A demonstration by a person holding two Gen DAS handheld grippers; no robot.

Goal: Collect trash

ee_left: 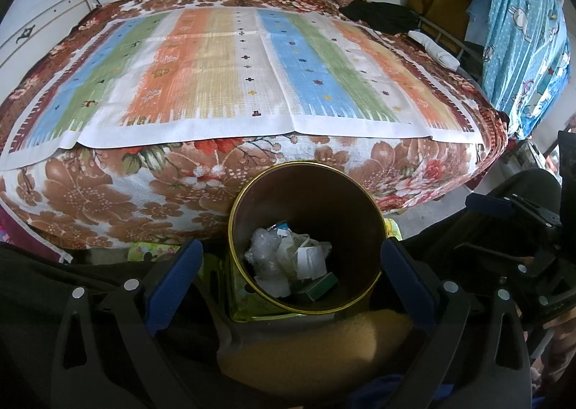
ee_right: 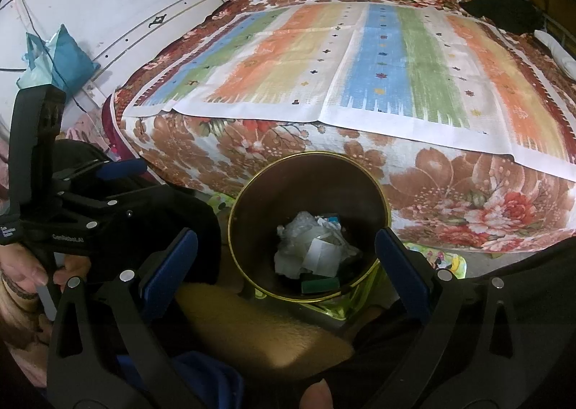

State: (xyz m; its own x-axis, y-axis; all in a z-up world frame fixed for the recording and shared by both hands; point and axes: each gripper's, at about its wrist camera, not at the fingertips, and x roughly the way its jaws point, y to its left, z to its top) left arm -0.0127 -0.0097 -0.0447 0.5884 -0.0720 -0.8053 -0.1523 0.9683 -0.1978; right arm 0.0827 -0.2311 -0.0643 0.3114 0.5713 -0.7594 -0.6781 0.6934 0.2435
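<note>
— Both jaws were wide apart and held nothing, on the left gripper (ee_left: 291,257) and the right gripper (ee_right: 286,250) too.

— What was the biggest thing?

— The bed (ee_left: 252,175), with a striped cloth (ee_left: 252,74) flat on top. I saw no trash on it.

— Then?

— The bin (ee_left: 363,200), standing on the floor right beside the bed.

— And the trash?

— The trash (ee_left: 288,257) lay low in the bin, under both grippers and between the jaws, not touching them.

— What could go wrong?

— I think a gripper could bump the rim and tip the bin, and the trash would spill out.
</note>
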